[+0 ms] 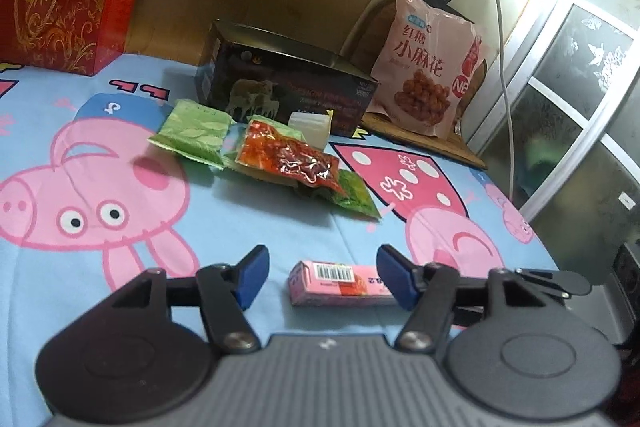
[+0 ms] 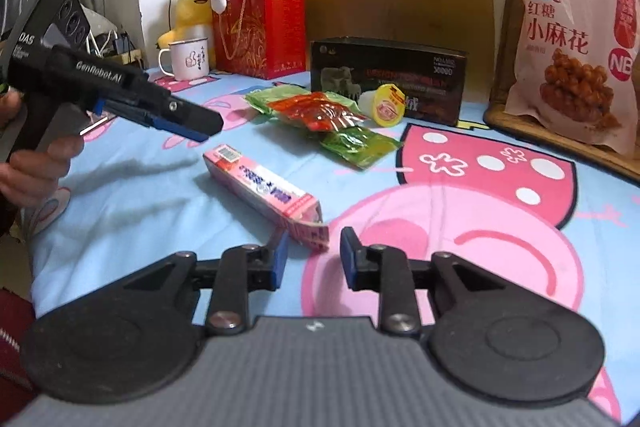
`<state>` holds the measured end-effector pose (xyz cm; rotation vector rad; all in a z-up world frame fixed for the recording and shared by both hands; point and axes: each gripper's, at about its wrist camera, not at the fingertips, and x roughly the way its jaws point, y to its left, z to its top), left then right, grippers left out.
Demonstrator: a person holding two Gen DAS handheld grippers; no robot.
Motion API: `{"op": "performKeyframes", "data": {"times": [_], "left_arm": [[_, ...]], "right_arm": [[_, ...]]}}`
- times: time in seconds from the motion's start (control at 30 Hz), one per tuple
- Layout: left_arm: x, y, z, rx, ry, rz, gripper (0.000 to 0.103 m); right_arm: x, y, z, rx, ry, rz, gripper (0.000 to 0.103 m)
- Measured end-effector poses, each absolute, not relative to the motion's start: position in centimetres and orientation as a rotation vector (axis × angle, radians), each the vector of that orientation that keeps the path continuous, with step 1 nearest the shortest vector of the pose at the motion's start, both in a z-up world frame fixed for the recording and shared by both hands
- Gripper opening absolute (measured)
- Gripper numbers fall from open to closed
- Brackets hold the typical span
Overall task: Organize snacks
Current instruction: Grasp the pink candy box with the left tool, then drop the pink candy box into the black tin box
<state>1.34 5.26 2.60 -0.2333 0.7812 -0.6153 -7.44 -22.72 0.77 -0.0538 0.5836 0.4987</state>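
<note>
Your left gripper [image 1: 320, 277] is released, jaws spread wide with the barcode end of the pink box [image 1: 340, 283] lying between them on the cartoon sheet [image 1: 120, 195], its far end running behind the right-hand pad; square the fingers across the box's narrow sides and come down low before you close, since the thin carton looks likely to crush or skid on soft bedding. Further right, your right gripper [image 2: 314, 253] is also let go, jaws apart, with the torn flap end of that same box just ahead of its left finger, so I'd let only one tool take it. Beyond sit the green packets [image 2: 352, 143], red packet [image 2: 316, 113] and jelly cup [image 2: 386, 107] in front of the dark box [image 2: 388, 79]. Whether the pads touch the carton is hard to tell, packets overlap so their count is unclear, and the big snack bag [image 2: 576, 63] is cut off at the frame edge
</note>
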Motion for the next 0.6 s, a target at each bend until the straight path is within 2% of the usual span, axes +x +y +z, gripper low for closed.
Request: {"op": "performKeyframes", "data": {"times": [0.1, 0.3, 0.37, 0.43, 0.6], "left_arm": [[1.3, 4.8, 2.2, -0.226, 0.795, -0.632, 0.06], [1.5, 3.7, 0.8, -0.211, 0.831, -0.654, 0.05], [1.4, 3.5, 1.0, -0.192, 0.823, -0.637, 0.05], [1.7, 3.7, 1.5, -0.2, 0.825, -0.617, 0.05], [3.8, 4.0, 5.2, -0.204, 0.729, -0.63, 0.05]], "right_arm": [[-7.7, -22.9, 0.8, -0.022, 0.607, 0.519, 0.031], [-6.0, -21.4, 0.7, -0.049, 0.597, 0.547, 0.031], [-5.2, -20.7, 0.5, -0.068, 0.588, 0.544, 0.031], [-4.6, -20.2, 0.8, -0.092, 0.583, 0.53, 0.026], [-2.5, -21.2, 4.2, -0.083, 0.459, 0.535, 0.026]]}}
